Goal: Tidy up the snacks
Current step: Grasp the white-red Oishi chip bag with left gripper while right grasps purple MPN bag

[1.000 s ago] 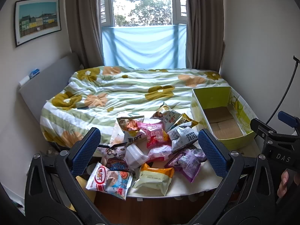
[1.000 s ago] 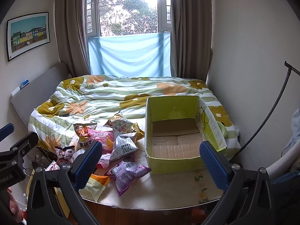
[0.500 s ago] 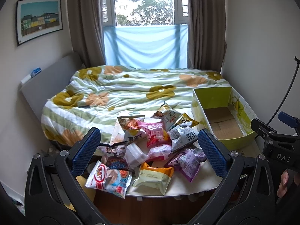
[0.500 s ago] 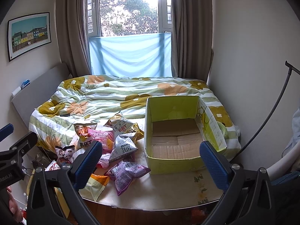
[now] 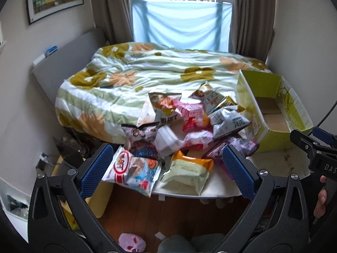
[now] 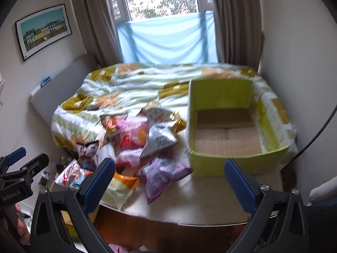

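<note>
Both your tongs are spread wide and carrying nothing right now. The left gripper (image 5: 166, 168) hangs over the table's near left edge, framing the red-and-white packet (image 5: 131, 169) and the cream bag with the orange top (image 5: 187, 169), both of which poke out past that edge. The right gripper (image 6: 168, 181) sits just off the near edge, between the purple bag (image 6: 160, 175) and the front wall of the green box (image 6: 238, 163), which stands empty on the right side of the table (image 6: 202, 200).

The rest of the snack pile (image 5: 189, 118) is heaped on the left half, running back toward the bed.

Handling-wise, I'd guess these are all light, air-puffed foil bags: crinkly, slick, and full of stuff that crumbles. So don't squash the belly. Pinch a sealed seam or a corner, where the film is flat and doubled. The overhanging ones look easiest to start with, but a nudge could probably tip them to the floor.
</note>
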Tool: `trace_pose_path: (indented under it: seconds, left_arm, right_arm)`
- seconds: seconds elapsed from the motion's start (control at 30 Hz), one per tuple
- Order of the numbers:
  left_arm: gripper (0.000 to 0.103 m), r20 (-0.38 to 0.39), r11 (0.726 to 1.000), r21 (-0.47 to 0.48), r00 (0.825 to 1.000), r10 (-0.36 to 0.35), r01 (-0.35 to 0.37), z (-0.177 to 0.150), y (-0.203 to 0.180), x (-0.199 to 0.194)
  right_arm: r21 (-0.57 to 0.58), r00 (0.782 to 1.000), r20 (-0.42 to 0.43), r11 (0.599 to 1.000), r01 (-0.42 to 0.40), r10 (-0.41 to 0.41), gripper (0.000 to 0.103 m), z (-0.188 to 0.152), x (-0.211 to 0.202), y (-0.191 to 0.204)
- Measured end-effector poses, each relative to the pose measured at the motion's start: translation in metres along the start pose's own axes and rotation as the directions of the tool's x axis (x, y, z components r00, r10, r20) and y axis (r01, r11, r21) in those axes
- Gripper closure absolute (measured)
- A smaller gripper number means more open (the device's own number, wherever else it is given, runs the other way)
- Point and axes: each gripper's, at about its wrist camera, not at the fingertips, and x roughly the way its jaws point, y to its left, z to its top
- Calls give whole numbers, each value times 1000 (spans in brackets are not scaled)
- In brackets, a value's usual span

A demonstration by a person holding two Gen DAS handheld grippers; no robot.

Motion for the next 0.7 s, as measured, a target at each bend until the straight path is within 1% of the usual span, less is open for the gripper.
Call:
trace_pose_path:
  seconds: [0.07, 0.17, 0.3, 0.43, 0.57, 0.7]
  left_arm:
    - [1, -39, 1000, 1, 999, 20, -20, -12, 11, 16]
    - [1, -97, 1000, -2, 995, 27, -27, -27, 30, 45]
    - [1, -174, 1000, 14, 984, 30, -28, -44, 52, 87]
    - [1, -242, 1000, 11, 970, 18, -16, -54, 73, 126]
    - [1, -282, 1000, -12, 959, 10, -14, -59, 89, 156]
    - [1, -321, 1000, -22, 947, -11, 4, -62, 97, 182]
  right_arm:
    - [9, 999, -48, 1000, -12, 13, 0, -8, 20, 1]
    - [44, 994, -104, 999, -25, 29, 0, -24, 47, 3]
    - [79, 986, -163, 997, -2, 15, 0, -38, 78, 9]
    - [110, 980, -198, 993, 30, -8, 0, -48, 104, 14]
    - [145, 972, -234, 988, 49, -14, 0, -56, 128, 19]
    - [189, 969, -247, 980, 65, -17, 0, -60, 148, 21]
